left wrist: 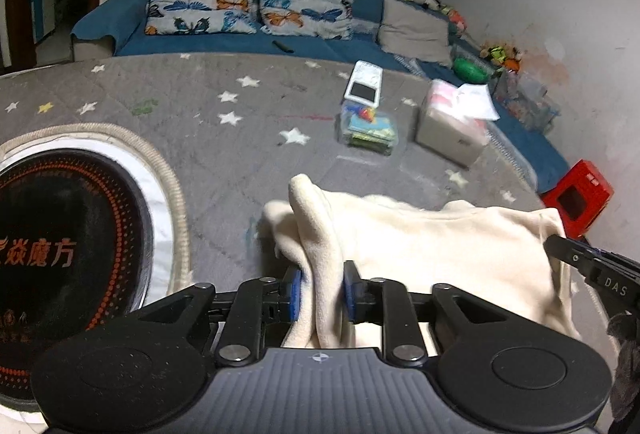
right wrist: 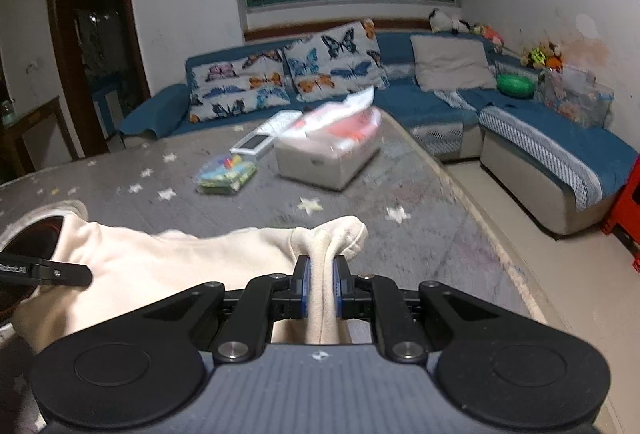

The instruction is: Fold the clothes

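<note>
garment: cream fleece top (left wrist: 432,246) is held stretched above the grey star-print table cover (left wrist: 224,153) | left gripper (left wrist: 320,294): a bunched edge is gripped between blue pads | right gripper (right wrist: 320,288): clenched on the opposite edge | nearby: tissue box (right wrist: 328,153)

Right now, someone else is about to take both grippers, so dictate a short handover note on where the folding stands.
Left gripper: a bunched fold of the cream fleece garment sits between its blue pads; the jaws stand fairly wide, so the grip looks loose.
Right gripper: shut on another bunched edge of the same garment.
Garment: stretched between the two grippers, above the grey star-patterned cover, beside the round black cooktop.
Done: both edges picked up.
Left: check the left grip, lay the garment down and fold it; no finished fold shows yet.
</note>
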`<action>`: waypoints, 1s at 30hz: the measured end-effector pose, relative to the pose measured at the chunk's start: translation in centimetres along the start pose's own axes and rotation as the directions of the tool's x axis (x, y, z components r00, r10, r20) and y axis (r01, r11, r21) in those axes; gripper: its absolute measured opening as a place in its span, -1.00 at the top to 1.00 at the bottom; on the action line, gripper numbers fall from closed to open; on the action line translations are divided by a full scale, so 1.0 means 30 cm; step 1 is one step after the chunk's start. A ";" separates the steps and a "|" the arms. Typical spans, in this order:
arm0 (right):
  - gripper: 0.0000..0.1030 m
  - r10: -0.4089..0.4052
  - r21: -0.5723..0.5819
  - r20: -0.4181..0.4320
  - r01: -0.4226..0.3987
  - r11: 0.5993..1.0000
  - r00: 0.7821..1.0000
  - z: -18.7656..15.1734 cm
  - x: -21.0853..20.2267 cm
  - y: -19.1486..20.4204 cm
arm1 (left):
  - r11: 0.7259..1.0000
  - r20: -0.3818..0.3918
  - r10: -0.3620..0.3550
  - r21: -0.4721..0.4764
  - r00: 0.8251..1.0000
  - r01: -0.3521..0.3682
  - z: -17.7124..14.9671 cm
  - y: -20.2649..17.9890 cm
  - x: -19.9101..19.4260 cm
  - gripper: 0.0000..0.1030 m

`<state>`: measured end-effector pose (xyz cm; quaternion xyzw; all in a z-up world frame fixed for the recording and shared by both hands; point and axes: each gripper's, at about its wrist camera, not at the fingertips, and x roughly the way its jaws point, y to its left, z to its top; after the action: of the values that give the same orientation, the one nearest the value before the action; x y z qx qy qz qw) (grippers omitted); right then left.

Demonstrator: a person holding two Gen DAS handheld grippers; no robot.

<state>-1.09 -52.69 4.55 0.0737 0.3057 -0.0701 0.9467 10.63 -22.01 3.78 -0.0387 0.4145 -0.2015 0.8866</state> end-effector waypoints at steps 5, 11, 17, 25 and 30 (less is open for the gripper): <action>0.77 -0.035 -0.009 -0.036 0.034 0.999 0.999 -0.012 0.024 -0.014 | 0.999 0.013 0.036 0.005 0.999 -0.036 0.005 0.010 -0.012 0.26; 0.74 -0.021 -0.019 -0.009 0.020 1.000 1.000 0.010 -0.001 -0.011 | 0.999 0.056 0.043 0.014 0.997 -0.044 0.037 0.010 -0.035 0.25; 0.65 0.057 -0.022 -0.017 -0.058 0.998 0.998 0.023 0.028 0.038 | 0.999 0.061 0.003 0.047 0.998 -0.006 0.064 -0.027 0.001 0.41; 0.62 0.091 -0.034 -0.040 -0.092 0.995 0.995 0.027 0.122 0.092 | 0.994 0.045 -0.047 0.102 0.998 0.042 0.079 -0.090 0.098 0.49; 0.57 0.078 -0.055 -0.061 -0.081 0.995 0.995 0.019 0.182 0.112 | 0.992 0.025 -0.040 0.117 0.999 0.037 0.080 -0.104 0.161 0.49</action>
<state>4.23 -49.98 2.11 0.0606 0.3321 -0.0213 0.9411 14.21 -26.99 2.61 0.0026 0.3891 -0.2420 0.8888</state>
